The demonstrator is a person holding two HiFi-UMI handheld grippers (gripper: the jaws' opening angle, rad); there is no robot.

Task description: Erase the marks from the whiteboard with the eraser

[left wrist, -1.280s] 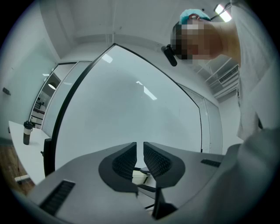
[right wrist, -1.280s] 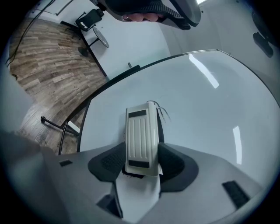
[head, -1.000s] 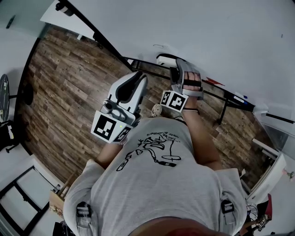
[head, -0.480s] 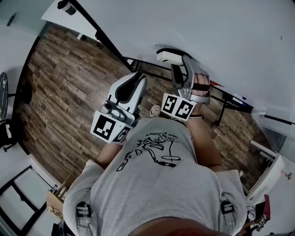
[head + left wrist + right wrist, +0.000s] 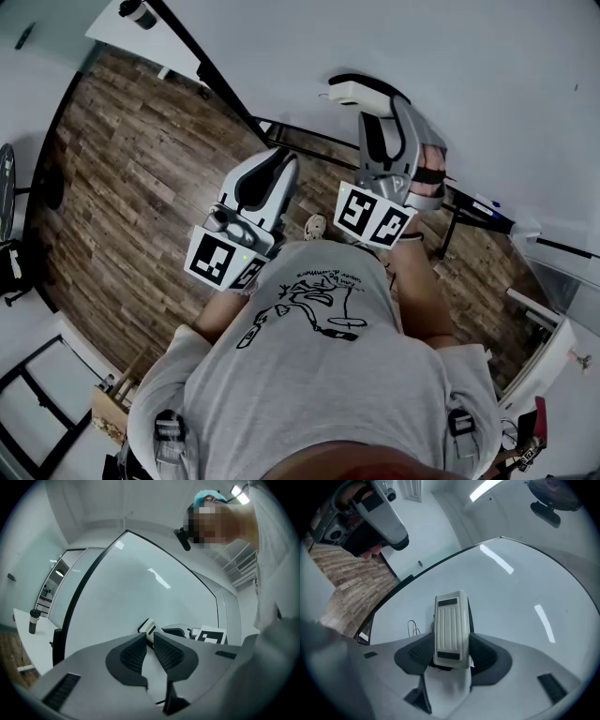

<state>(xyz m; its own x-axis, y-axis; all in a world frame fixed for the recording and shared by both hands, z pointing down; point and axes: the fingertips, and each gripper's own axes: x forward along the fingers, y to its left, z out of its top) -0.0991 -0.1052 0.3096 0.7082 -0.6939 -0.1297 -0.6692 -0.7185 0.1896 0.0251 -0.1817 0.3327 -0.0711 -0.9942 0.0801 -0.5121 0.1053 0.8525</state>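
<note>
The whiteboard (image 5: 469,66) fills the top right of the head view. My right gripper (image 5: 373,105) is shut on a cream eraser (image 5: 354,93), whose black pad lies against the board. In the right gripper view the eraser (image 5: 451,627) stands between the jaws, with a small black scribble (image 5: 411,629) on the whiteboard (image 5: 511,597) just left of it. My left gripper (image 5: 279,157) hangs lower and left, shut and holding nothing. In the left gripper view its jaws (image 5: 150,638) point at the whiteboard (image 5: 140,588), and the eraser (image 5: 146,626) shows beyond them.
The board's black stand and tray (image 5: 473,199) with markers run below the right gripper. Wooden floor (image 5: 131,159) spreads to the left. A white table with a dark cup (image 5: 139,11) sits at the top left, and a chair (image 5: 9,187) at the far left edge.
The right gripper has carried the eraser up and a little right along the board. The left gripper has stayed where it was.
</note>
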